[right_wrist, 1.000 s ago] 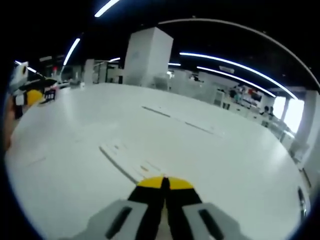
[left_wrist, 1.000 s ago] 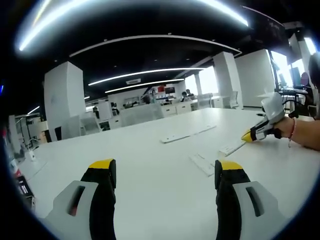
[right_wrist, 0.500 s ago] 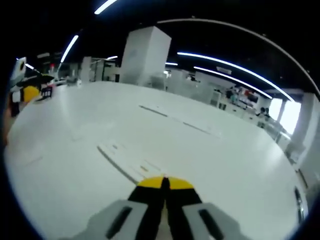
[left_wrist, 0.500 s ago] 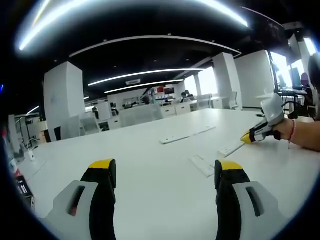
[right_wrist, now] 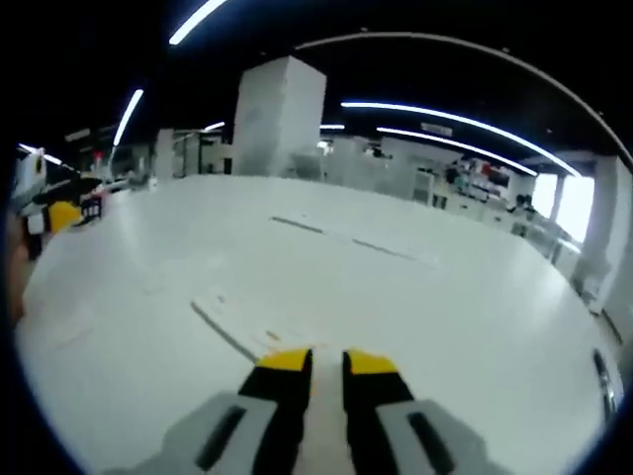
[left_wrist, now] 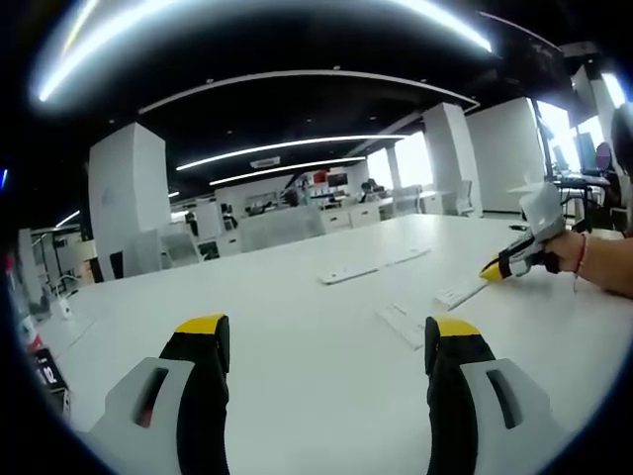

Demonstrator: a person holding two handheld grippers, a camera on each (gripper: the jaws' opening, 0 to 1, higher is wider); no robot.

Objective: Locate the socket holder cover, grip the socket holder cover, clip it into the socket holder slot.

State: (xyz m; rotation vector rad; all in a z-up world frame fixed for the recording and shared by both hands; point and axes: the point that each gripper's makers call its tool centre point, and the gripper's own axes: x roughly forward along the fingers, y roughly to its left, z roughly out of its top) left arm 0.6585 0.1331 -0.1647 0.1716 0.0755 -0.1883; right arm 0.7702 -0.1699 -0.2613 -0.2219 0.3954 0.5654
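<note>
- My right gripper (right_wrist: pixel 316 358) has its yellow-tipped jaws parted by a narrow gap, with nothing between them.
- My left gripper (left_wrist: pixel 326 346) stands wide open and bare over the near part of the white table (left_wrist: pixel 297 396).
- Just ahead of the right tips lies a flat white strip, the socket holder cover (right_wrist: pixel 242 322) as I judge it; its long axis runs from the tips away and to the left in the right gripper view.
- In the left gripper view the right gripper (left_wrist: pixel 514 259) has its yellow nose at the end of that same strip (left_wrist: pixel 457 293), so the right hand is clearly the nearer one.
- A second flat white piece (left_wrist: pixel 401 325) lies just beside it, closer to my left jaws; I cannot tell whether it is the holder.
- Two more long strips (left_wrist: pixel 371 265) lie end to end toward the table's far edge, well apart from both grippers.
- The table around the strips is bare, so I judge there is open room to come in.
</note>
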